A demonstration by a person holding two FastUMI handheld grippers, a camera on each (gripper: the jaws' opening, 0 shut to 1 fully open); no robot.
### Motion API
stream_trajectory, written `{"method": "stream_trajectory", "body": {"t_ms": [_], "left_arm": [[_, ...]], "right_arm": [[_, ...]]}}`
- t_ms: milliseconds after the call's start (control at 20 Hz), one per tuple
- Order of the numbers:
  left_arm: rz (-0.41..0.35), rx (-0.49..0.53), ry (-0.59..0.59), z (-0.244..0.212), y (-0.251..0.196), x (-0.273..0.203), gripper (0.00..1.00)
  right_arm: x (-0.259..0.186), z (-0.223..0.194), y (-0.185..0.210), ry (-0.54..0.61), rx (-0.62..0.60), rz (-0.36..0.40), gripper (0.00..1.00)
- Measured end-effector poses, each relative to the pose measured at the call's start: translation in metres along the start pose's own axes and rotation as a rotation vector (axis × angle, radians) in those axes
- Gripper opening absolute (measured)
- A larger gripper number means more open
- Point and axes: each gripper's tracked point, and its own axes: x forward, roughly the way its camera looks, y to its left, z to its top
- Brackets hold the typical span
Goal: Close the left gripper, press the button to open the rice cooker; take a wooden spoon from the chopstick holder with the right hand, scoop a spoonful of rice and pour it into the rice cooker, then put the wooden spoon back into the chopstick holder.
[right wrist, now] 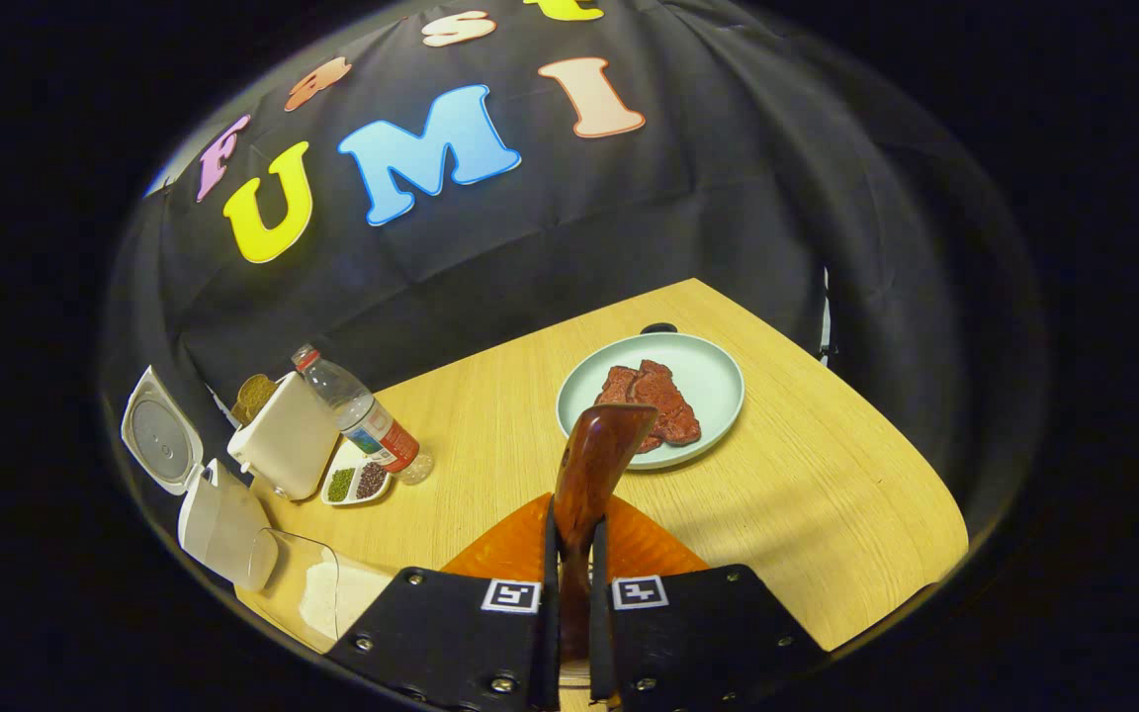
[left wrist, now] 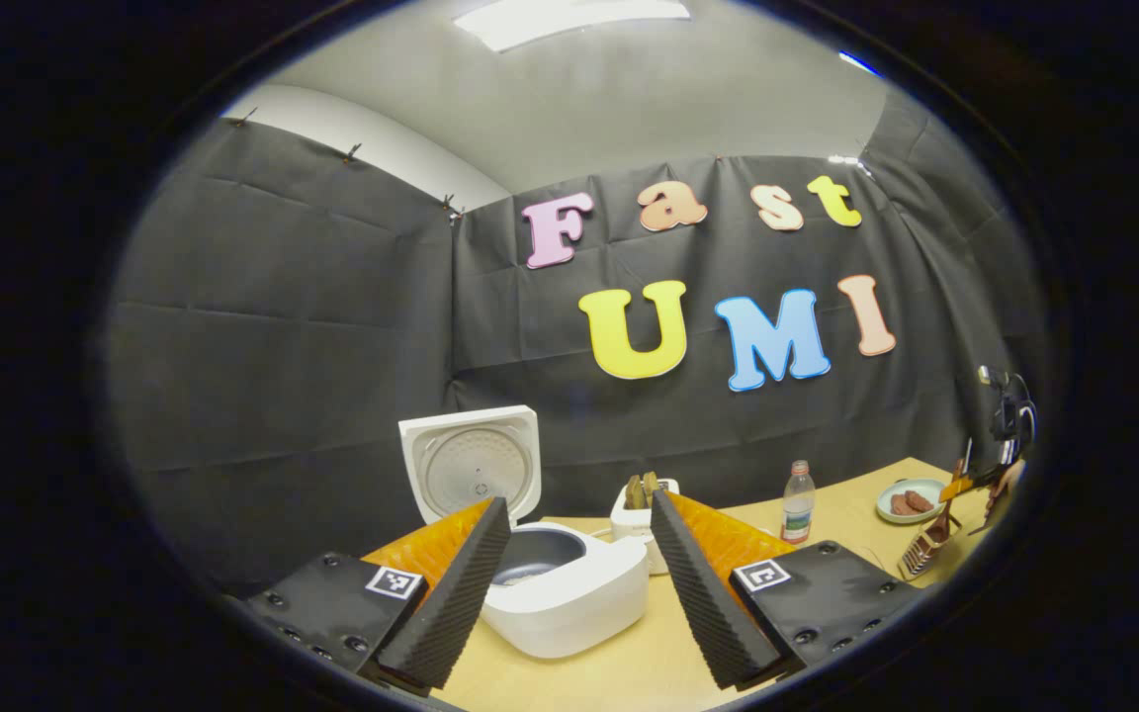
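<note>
Pinching curved glossy wooden spoon (right wrist: pixel 597 465), right gripper (right wrist: pixel 574 554).

Left gripper view faces the rice cooker (left wrist: pixel 569 583) low; right gripper view overlooks the table (right wrist: pixel 827 494)

Right gripper view: pale green plate (right wrist: pixel 706 368) w/ reddish meat slices (right wrist: pixel 657 400) at 12 o'clock on the wood table (right wrist: pixel 827 494). Clear water bottle (right wrist: pixel 362 413) at 9–10 o'clock, lying tilted; small white dish (right wrist: pixel 356 483) w/ green & dark grains just beside its base. Left gripper view: bottle upright at 4 o'clock.
</note>
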Motion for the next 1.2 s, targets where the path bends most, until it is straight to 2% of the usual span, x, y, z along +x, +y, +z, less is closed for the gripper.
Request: {"method": "stream_trajectory", "body": {"t_ms": [250,300,350,400,450,700,800,850,900,1000,1050,1150,1200], "left_arm": [[-0.057,-0.004,-0.029,0.004,-0.001,0.015,0.99],[-0.067,-0.008,-0.037,0.005,0.000,0.020,0.92],[-0.076,-0.015,-0.044,0.007,0.003,0.024,0.92],[-0.086,-0.025,-0.051,0.008,0.005,0.027,1.00],[-0.094,-0.035,-0.055,0.008,0.008,0.030,0.92],[-0.121,-0.071,-0.058,-0.002,0.032,0.040,0.92],[-0.124,-0.076,-0.054,-0.007,0.045,0.044,0.92],[-0.125,-0.074,-0.052,-0.010,0.051,0.044,0.99],[-0.124,-0.069,-0.051,-0.012,0.059,0.046,1.00],[-0.125,-0.058,-0.048,-0.016,0.073,0.045,0.96],[-0.124,-0.054,-0.045,-0.020,0.079,0.045,0.99],[-0.121,-0.051,-0.038,-0.024,0.093,0.047,0.96],[-0.120,-0.053,-0.035,-0.026,0.100,0.048,1.00]], "right_arm": [[-0.040,0.026,0.022,-0.115,-0.082,-0.018,0.12],[-0.049,0.032,0.027,-0.130,-0.091,-0.022,0.12],[-0.057,0.036,0.033,-0.147,-0.096,-0.021,0.12],[-0.065,0.041,0.039,-0.164,-0.098,-0.021,0.12],[-0.073,0.045,0.046,-0.181,-0.098,-0.019,0.12],[-0.105,0.065,0.087,-0.286,-0.076,-0.002,0.12],[-0.111,0.062,0.111,-0.297,-0.066,0.030,0.12],[-0.112,0.062,0.122,-0.304,-0.067,0.041,0.12],[-0.113,0.058,0.132,-0.306,-0.070,0.048,0.12],[-0.110,0.048,0.153,-0.301,-0.083,0.057,0.12],[-0.106,0.041,0.164,-0.294,-0.086,0.067,0.12],[-0.100,0.025,0.183,-0.270,-0.088,0.084,0.12],[-0.098,0.018,0.190,-0.263,-0.091,0.085,0.12]]}}
